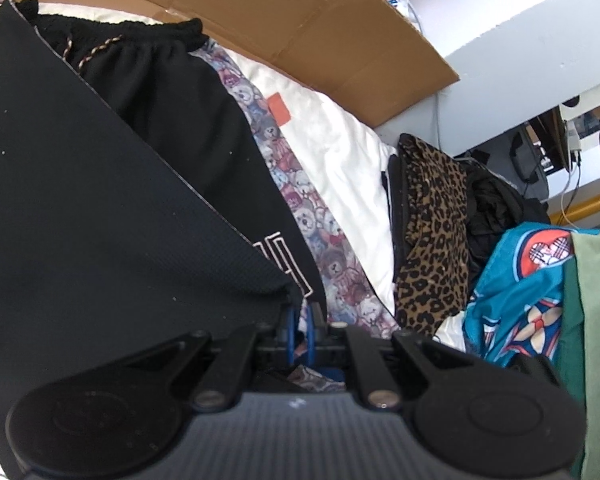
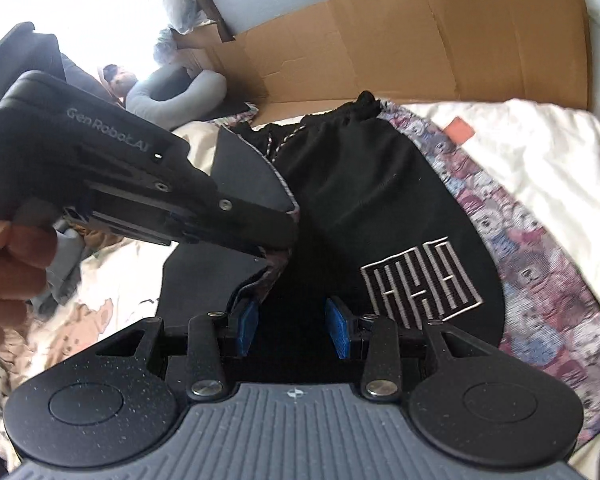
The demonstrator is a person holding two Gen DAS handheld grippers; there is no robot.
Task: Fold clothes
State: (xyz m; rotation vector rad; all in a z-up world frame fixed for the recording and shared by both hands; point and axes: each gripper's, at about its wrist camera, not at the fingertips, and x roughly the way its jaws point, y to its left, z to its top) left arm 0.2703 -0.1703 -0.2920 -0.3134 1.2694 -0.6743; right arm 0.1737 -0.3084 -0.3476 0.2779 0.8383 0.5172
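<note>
while the hem is pinched, the fold goes across

with the left gripper [image 2: 276, 236] clenched on a corner of the black shorts [image 2: 364, 208], the lifted leg panel hangs as a dark sheet between the two tools. the shorts lie on a bear-print cloth [image 2: 532, 248] spread over the white bedding [image 2: 540, 152], waistband and drawstring toward the cardboard, the white embroidered logo [image 2: 420, 284] facing up near the right gripper [image 2: 294, 326]. that right claw stands released, blue pads apart with black fabric showing between them but not pressed.

to do this step well, i would carry the pinched corner across so the lifted half lands edge to edge on the flat half, keeping the panel taut so it does not buckle. the free right claw looks best used to pin the flat layer near the logo.

as for containers, the flattened cardboard box [image 1: 308, 28] behind the bed lies opened out and holds nothing visible. beside the bed, a leopard-print garment [image 1: 432, 240] and a turquoise patterned cloth [image 1: 516, 292] sit in a loose pile, in no bin that i can see.
</note>
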